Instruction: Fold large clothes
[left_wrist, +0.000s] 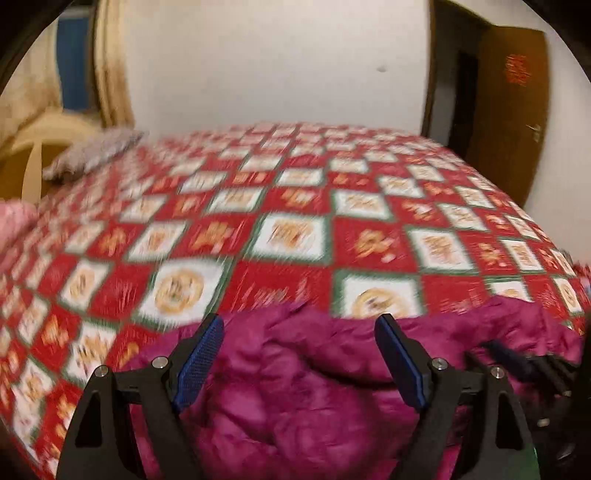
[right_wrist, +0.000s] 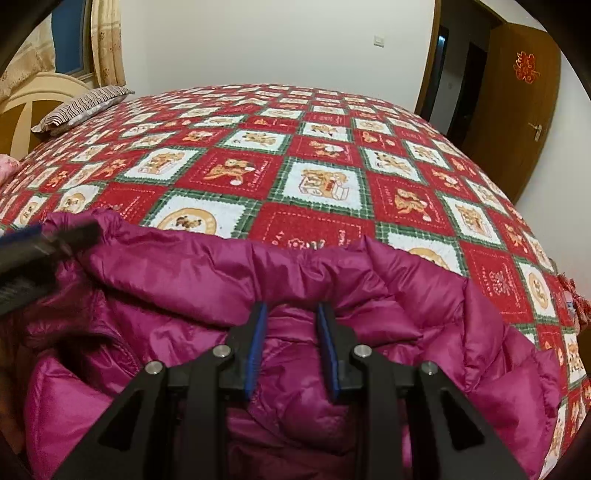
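Observation:
A magenta puffer jacket lies crumpled at the near edge of a bed; it also fills the lower half of the right wrist view. My left gripper is wide open just above the jacket, holding nothing. My right gripper has its jaws partly closed with a fold of the jacket between the blue pads. The left gripper shows blurred at the left edge of the right wrist view. The right gripper shows at the right edge of the left wrist view.
The bed is covered by a red, white and green patchwork quilt. A striped pillow lies at the far left by the cream headboard. A brown door stands open at the right. Curtains hang at the far left.

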